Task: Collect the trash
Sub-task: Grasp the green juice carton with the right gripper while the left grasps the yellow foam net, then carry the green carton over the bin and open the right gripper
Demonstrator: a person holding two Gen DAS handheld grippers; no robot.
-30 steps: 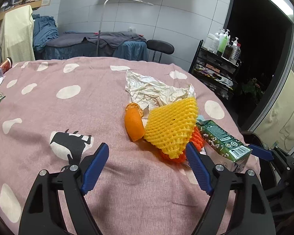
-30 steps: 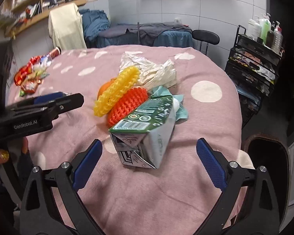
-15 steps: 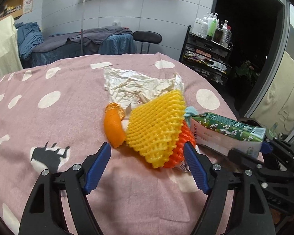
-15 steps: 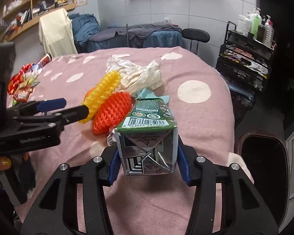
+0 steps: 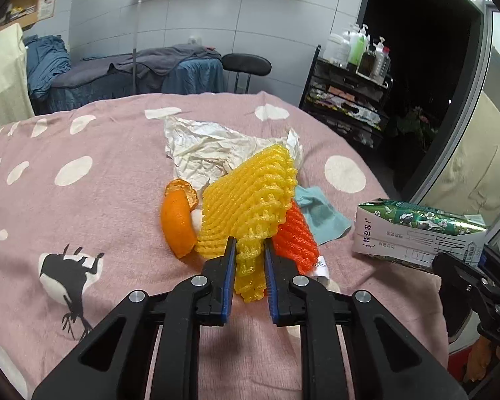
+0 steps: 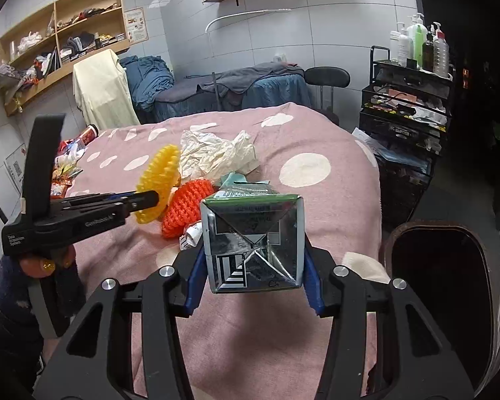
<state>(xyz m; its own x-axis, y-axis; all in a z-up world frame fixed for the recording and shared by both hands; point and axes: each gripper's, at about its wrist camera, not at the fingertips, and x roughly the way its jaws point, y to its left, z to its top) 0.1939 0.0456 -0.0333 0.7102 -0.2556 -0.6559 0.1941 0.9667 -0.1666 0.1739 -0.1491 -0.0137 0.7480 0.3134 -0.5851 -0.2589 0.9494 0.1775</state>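
Note:
My left gripper (image 5: 248,250) is shut on the near end of a yellow foam fruit net (image 5: 250,200), which lies on the pink spotted tablecloth (image 5: 83,206). An orange foam net (image 5: 295,238), orange peel (image 5: 178,220), crumpled white paper (image 5: 213,150) and a teal cloth (image 5: 320,213) lie around it. My right gripper (image 6: 253,260) is shut on a green and white milk carton (image 6: 253,243) and holds it above the table's right edge. The carton also shows in the left wrist view (image 5: 416,236).
A dark bin (image 6: 440,286) stands on the floor right of the table. Snack wrappers (image 6: 63,170) lie at the far left of the table. A black cart with bottles (image 6: 410,100), a stool (image 6: 326,78) and a bed stand behind.
My left gripper moved forward and shut on the yellow net. My right gripper shut on the milk carton and lifted it off the table toward the right.

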